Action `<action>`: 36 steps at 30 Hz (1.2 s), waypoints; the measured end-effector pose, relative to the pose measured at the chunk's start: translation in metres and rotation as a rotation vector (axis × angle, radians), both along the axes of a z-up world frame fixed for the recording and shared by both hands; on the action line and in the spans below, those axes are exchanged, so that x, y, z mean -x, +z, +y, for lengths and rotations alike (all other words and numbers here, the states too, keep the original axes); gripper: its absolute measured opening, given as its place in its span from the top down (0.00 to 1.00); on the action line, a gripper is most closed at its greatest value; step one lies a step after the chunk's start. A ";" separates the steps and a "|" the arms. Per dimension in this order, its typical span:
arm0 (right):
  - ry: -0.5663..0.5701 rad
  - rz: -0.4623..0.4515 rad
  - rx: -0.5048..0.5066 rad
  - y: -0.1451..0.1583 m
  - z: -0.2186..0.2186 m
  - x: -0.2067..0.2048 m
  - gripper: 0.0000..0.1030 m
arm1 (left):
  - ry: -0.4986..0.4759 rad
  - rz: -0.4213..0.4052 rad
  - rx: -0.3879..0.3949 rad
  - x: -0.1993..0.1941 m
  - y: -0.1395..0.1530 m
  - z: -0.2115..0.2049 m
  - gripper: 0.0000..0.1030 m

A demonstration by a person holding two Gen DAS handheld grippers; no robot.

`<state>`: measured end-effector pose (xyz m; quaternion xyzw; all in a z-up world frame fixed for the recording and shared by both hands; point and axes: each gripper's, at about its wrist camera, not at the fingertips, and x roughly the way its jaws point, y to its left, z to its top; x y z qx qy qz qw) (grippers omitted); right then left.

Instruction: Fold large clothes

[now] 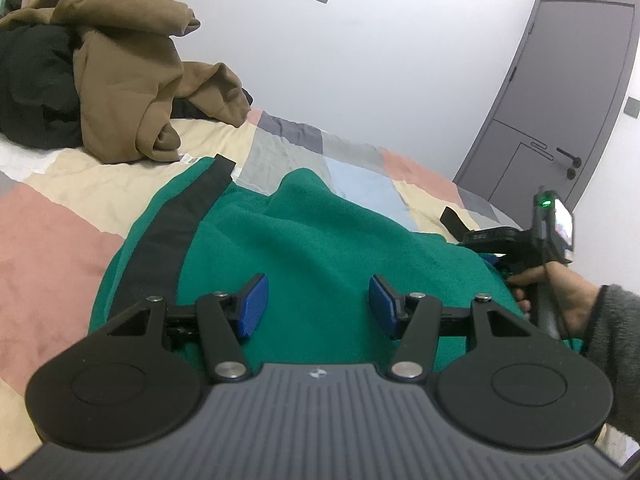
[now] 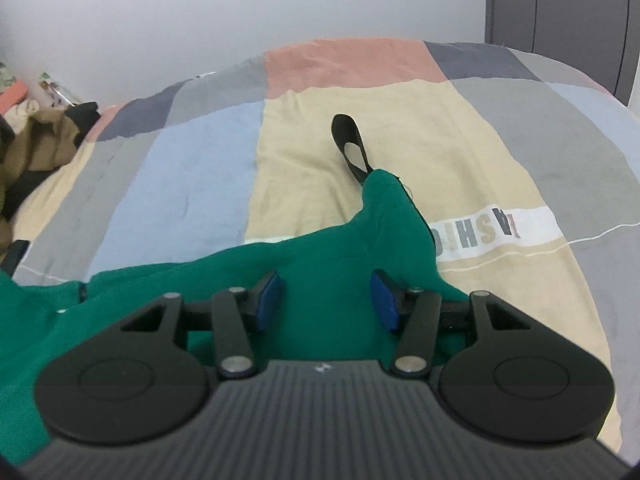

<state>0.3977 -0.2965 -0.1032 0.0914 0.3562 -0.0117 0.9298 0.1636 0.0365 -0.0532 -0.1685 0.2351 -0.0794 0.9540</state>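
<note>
A green fleece garment (image 1: 312, 236) with a black band (image 1: 168, 232) lies spread on the patchwork bedspread (image 1: 52, 236). My left gripper (image 1: 318, 306) is open, its blue pads just above the green cloth and holding nothing. The right gripper's body (image 1: 548, 236) shows at the garment's right edge in the left wrist view, held by a hand. In the right wrist view my right gripper (image 2: 326, 300) is open over the green garment (image 2: 352, 248). A narrow part of it ends in a black loop (image 2: 350, 144) ahead.
A pile of brown (image 1: 132, 76) and black (image 1: 32, 84) clothes lies at the bed's far left. A grey door (image 1: 560, 100) stands in the white wall at the right. The bedspread (image 2: 400, 128) stretches ahead of the right gripper, with a white lettered strip (image 2: 496, 232).
</note>
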 end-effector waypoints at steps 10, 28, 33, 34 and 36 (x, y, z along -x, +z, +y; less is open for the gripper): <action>0.072 -0.066 -0.048 0.043 0.022 0.095 0.48 | 0.006 0.017 0.089 0.010 0.008 0.005 0.41; 0.328 -0.060 -0.131 0.037 0.071 0.205 0.48 | -0.048 0.029 -0.110 0.030 0.007 -0.028 0.40; 0.353 -0.026 -0.096 0.019 0.080 0.200 0.48 | -0.047 0.076 -0.140 0.025 -0.001 -0.035 0.40; 0.355 -0.025 -0.092 0.016 0.081 0.200 0.48 | -0.046 0.082 -0.150 0.023 -0.003 -0.036 0.40; 0.357 -0.026 -0.091 0.015 0.082 0.199 0.48 | -0.041 0.090 -0.161 0.021 -0.005 -0.039 0.40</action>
